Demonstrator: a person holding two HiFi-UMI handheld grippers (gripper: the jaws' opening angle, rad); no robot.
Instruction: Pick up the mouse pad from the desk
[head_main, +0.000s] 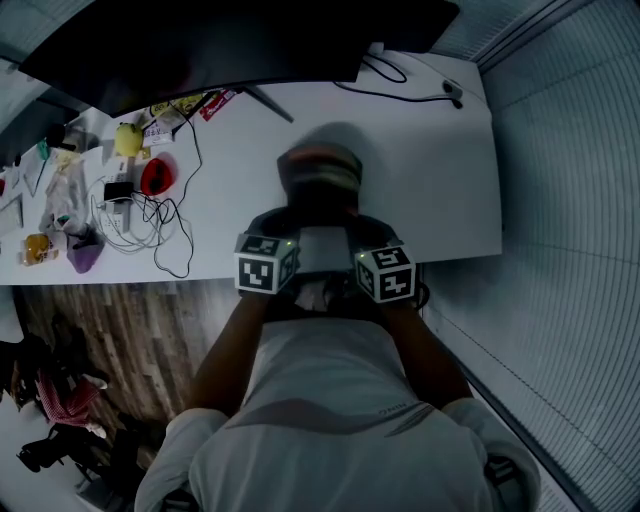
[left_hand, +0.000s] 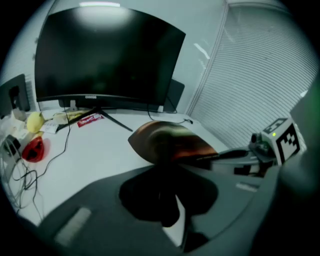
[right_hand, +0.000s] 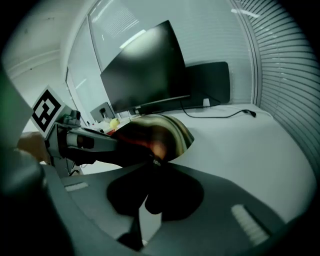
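The mouse pad (head_main: 320, 168) is a thin dark sheet with a reddish-brown print, and it is held up off the white desk (head_main: 445, 180), bowed into a curve. My left gripper (head_main: 293, 212) is shut on its near left edge and my right gripper (head_main: 352, 212) is shut on its near right edge. In the left gripper view the pad (left_hand: 172, 141) fans out beyond the closed left gripper (left_hand: 161, 166). The right gripper view shows the pad (right_hand: 159, 131) arching up from the right gripper (right_hand: 154, 162). The jaws hide the pinched edge itself.
A large dark curved monitor (head_main: 230, 40) stands at the back of the desk. On the left lie tangled cables (head_main: 150, 222), a red object (head_main: 156, 176), a yellow object (head_main: 128, 138) and a purple item (head_main: 85, 250). Window blinds (head_main: 570, 200) run along the right. Wooden floor (head_main: 130, 330) lies below the desk's front edge.
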